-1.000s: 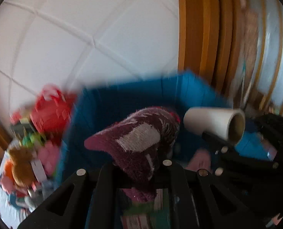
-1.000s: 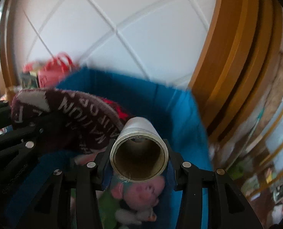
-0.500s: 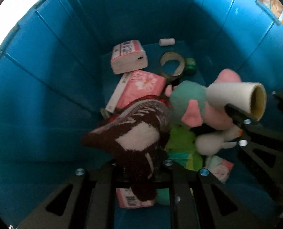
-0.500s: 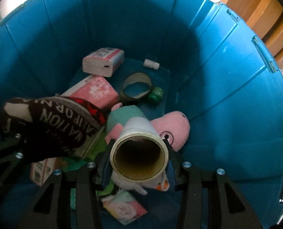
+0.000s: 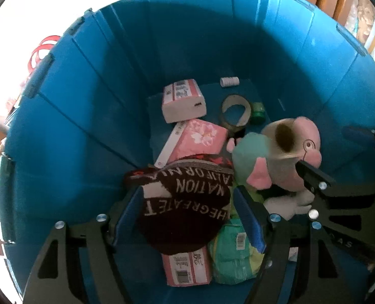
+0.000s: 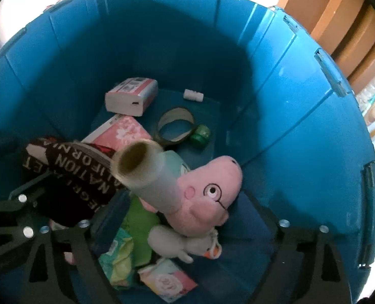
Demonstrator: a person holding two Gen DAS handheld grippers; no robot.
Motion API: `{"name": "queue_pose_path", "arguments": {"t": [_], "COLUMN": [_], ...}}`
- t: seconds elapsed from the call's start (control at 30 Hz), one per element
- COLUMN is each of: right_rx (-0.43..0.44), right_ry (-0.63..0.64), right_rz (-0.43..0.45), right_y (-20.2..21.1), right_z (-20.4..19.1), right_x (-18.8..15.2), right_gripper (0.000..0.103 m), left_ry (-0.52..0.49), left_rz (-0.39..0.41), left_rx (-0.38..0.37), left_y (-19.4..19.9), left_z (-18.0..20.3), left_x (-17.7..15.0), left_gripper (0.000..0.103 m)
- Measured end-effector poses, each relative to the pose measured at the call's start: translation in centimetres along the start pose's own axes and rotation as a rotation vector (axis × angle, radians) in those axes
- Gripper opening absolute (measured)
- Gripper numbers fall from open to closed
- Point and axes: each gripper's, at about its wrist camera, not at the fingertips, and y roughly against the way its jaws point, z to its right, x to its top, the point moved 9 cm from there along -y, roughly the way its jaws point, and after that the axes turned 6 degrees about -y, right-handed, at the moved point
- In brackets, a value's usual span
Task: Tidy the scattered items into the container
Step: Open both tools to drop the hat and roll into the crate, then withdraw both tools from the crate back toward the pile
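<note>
**Fingers spread over the blue bin as sock and roll are let go**

Fingers of the left gripper are seen spread and opening, pointed steeply down into the blue container. Between them, the dark maroon sock with white lettering is seen bunched up; whether the blue pads touch it cannot be told. Under its near end, a pink-and-white packet is seen, and a green wipes pack lies just to the right of that.

On the far floor of the container, a white-and-pink box is seen at the left, with a pink floral tissue pack just nearer. To the right of these lie a tape ring, a small green object touching it, and a small white cylinder at the far wall.

Further right, a pink pig plush in a teal dress is seen lying on the pile. The cardboard roll is blurred and tilted across the plush, open end up.

The right gripper is seen with its jaws opening, set wide on either side of the roll, with no pad pressing on it. A floral packet lies at the near edge, between its fingers.
</note>
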Motion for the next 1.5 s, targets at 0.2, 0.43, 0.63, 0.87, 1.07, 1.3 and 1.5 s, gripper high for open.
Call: {"name": "queue_pose_path", "arguments": {"t": [0.2, 0.43, 0.63, 0.87, 1.07, 1.3, 1.5], "right_rx": [-0.021, 0.027, 0.106, 0.143, 0.138, 0.209, 0.250], "right_ry": [0.044, 0.083, 0.035, -0.035, -0.111, -0.085, -0.046], "right_rz": [0.086, 0.243, 0.353, 0.425, 0.529, 0.638, 0.693], "right_y": [3.8, 11.5, 15.9, 17.7, 20.6, 24.0, 26.1], "right_z": [-0.3, -1.1, -1.6, -1.9, -2.0, -7.9, -16.5], "right_x": [0.6, -0.9, -4.5, -7.8, -9.2, -9.6, -9.5], "right_gripper": [0.102, 0.103, 0.103, 0.103, 0.103, 0.103, 0.103], "left_ry": [0.026, 0.061, 0.097, 0.088, 0.137, 0.211, 0.237], "left_rz": [0.082, 0.234, 0.333, 0.450, 0.561, 0.646, 0.670], "left_rx": [0.011, -0.024, -0.021, 0.051, 0.131, 0.227, 0.248], "left_y": [3.3, 9.8, 13.8, 17.8, 21.1, 23.6, 23.7], "left_z": [-1.1, -1.7, -2.0, -2.5, -5.1, -11.3, -19.4], "left_x": [0.0, -2.9, -6.1, -9.2, -12.0, -15.7, -20.8], "left_gripper": [0.073, 0.077, 0.077, 0.077, 0.078, 0.099, 0.099]}}
